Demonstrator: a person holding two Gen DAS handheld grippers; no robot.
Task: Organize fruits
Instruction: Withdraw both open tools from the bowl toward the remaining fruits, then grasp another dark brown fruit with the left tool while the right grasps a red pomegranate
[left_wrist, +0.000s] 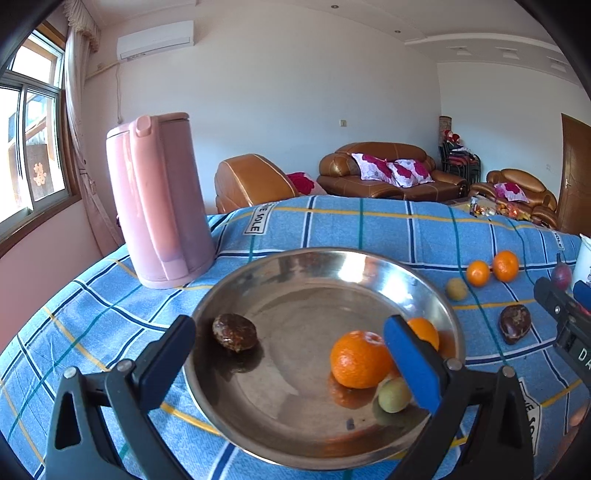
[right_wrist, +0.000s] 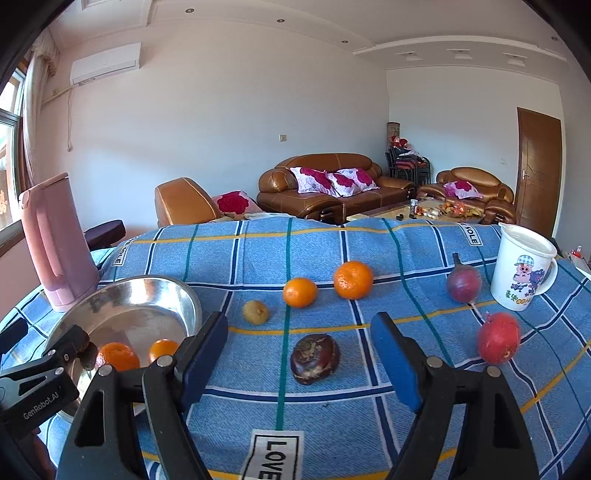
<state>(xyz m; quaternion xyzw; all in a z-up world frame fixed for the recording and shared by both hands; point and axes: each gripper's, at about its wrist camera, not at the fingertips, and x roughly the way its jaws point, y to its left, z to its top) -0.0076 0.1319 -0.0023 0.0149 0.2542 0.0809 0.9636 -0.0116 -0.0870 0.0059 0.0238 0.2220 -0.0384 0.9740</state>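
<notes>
Six fruits lie loose on the blue checked cloth (right_wrist: 369, 258) covering the worktop, while four sit in the shallow round steel bowl (left_wrist: 436, 295) at the left: a large orange mandarin (left_wrist: 356, 363), a smaller orange one (left_wrist: 424, 332) behind it, a small yellow-green fruit (left_wrist: 391, 397) and a wrinkled dark brown fruit (left_wrist: 234, 334). The left gripper (left_wrist: 291, 365) hovers over the bowl with its jaws wide apart and holding nothing. The right gripper (right_wrist: 299, 363) is likewise spread and empty, and a wrinkled dark brown passion fruit (right_wrist: 314, 358) lies on the cloth straight ahead between its jaws, slightly beyond the tips, its long axis running left to right across the opening. That makes the right hand clearly the nearer one for it; a short advance and descent looks enough. Farther off lie a small yellow-green fruit (right_wrist: 255, 312), two orange mandarins (right_wrist: 300, 292) (right_wrist: 353, 279), a purple stemmed fruit (right_wrist: 463, 282) and a red fruit (right_wrist: 498, 338) near right.
</notes>
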